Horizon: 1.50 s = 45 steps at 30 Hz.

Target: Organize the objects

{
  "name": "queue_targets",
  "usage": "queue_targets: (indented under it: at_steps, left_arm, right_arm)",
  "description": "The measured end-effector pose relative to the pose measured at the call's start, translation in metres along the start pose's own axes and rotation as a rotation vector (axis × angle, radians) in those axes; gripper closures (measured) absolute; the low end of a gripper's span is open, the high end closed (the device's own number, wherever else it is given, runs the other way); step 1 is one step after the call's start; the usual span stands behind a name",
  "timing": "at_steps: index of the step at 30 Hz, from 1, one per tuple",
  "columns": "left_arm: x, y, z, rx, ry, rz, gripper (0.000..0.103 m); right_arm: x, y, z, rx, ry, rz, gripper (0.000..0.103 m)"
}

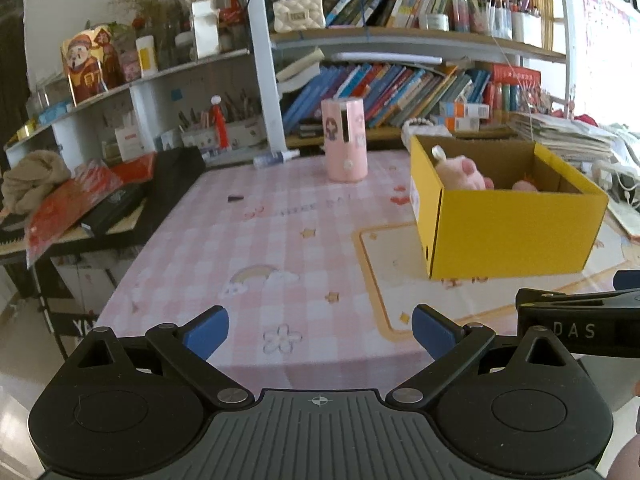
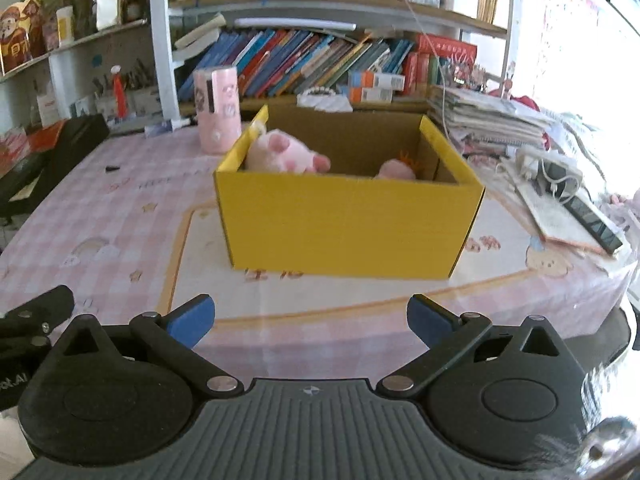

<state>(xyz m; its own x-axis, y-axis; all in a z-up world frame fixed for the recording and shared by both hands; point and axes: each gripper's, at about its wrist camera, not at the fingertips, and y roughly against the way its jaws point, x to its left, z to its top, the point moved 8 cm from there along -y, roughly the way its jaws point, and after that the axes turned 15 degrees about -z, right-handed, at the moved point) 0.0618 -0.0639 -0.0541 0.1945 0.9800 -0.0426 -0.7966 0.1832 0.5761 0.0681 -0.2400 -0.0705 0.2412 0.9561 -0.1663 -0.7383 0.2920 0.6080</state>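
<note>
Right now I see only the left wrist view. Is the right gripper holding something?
Observer: No. The right gripper is open, with nothing between its blue pads.
Operator: What lies to the right of the yellow box?
Observer: A notebook with a dark strip on top lies right of the yellow box, apart from it.
Operator: Anything else there?
Observer: A white adapter with a cable lies just behind the notebook.
</note>
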Motion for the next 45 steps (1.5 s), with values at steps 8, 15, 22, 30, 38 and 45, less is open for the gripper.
queue_targets:
  at_steps: [8, 15, 22, 30, 38, 45]
  left_arm:
    - [0.003, 0.006, -0.014, 0.023, 0.027, 0.008, 0.003]
    - [0.005, 0.01, -0.02, 0.031, 0.044, 0.02, 0.003]
    - [0.007, 0.012, -0.019, 0.039, 0.05, 0.02, 0.003]
    - [0.008, 0.012, -0.015, 0.03, 0.047, 0.031, 0.003]
    - [0.013, 0.011, -0.013, 0.031, 0.084, 0.018, 0.002]
    - [0.016, 0.008, -0.013, 0.039, 0.097, 0.019, 0.002]
  right_arm:
    - [0.005, 0.012, -0.016, 0.015, 0.014, 0.01, 0.0]
    - [0.007, 0.016, -0.021, 0.022, 0.016, 0.007, 0.0]
    - [0.007, 0.017, -0.022, 0.024, 0.014, 0.005, 0.0]
    - [0.008, 0.019, -0.02, 0.009, 0.001, 0.0, 0.0]
    - [0.013, 0.02, -0.015, -0.012, 0.006, -0.009, 0.0]
    - [0.016, 0.019, -0.014, -0.009, 0.009, -0.02, 0.0]
